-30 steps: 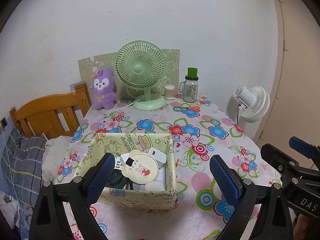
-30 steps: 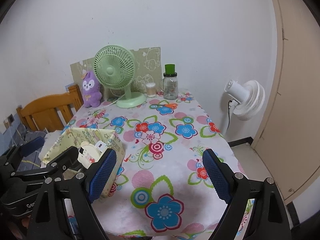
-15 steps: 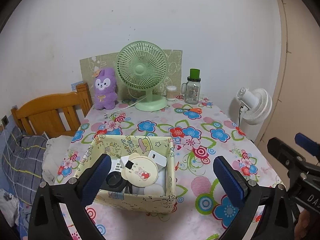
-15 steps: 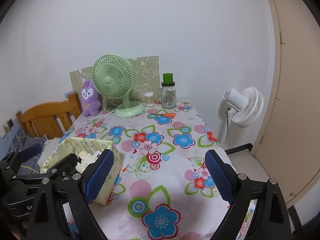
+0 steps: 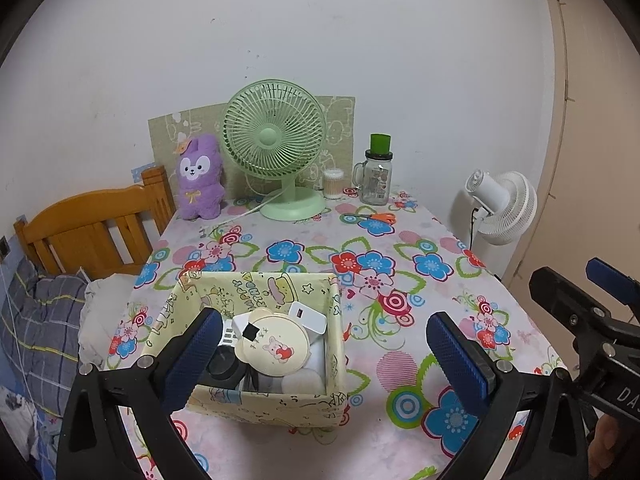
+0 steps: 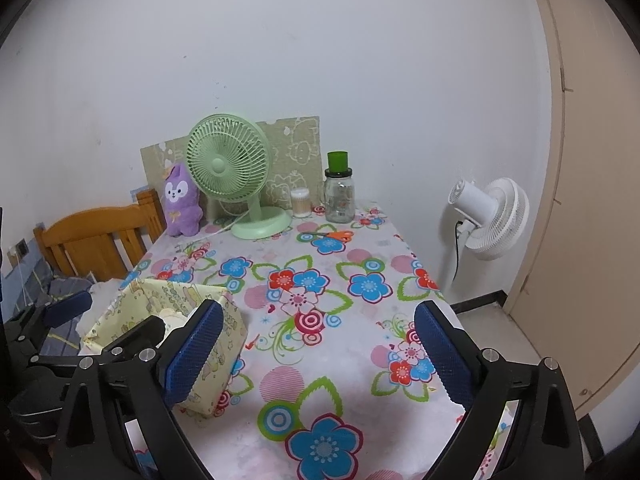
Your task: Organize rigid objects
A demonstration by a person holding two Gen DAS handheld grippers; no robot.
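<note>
The left gripper hangs with its blue pads spread wide and nothing pinched, just above the near side of a pale yellow cartoon-print storage box near the left front of the table. The right gripper has just been opening; its jaws stand wide over bare cloth with nothing between them, the box just to its left. Inside the box lie a round cream compact mirror, a white charger and a black round item, packed close together. The table wears a white floral tablecloth with blue, red and pink blooms. At the far edge, against the white wall, stand a purple plush rabbit, a green desk fan, a tub of cotton swabs and a glass mug jar with a green cap; orange-handled scissors lie just in front of the jar. A wooden chair stands left of the table, a white floor fan to its right beside a beige door.
</note>
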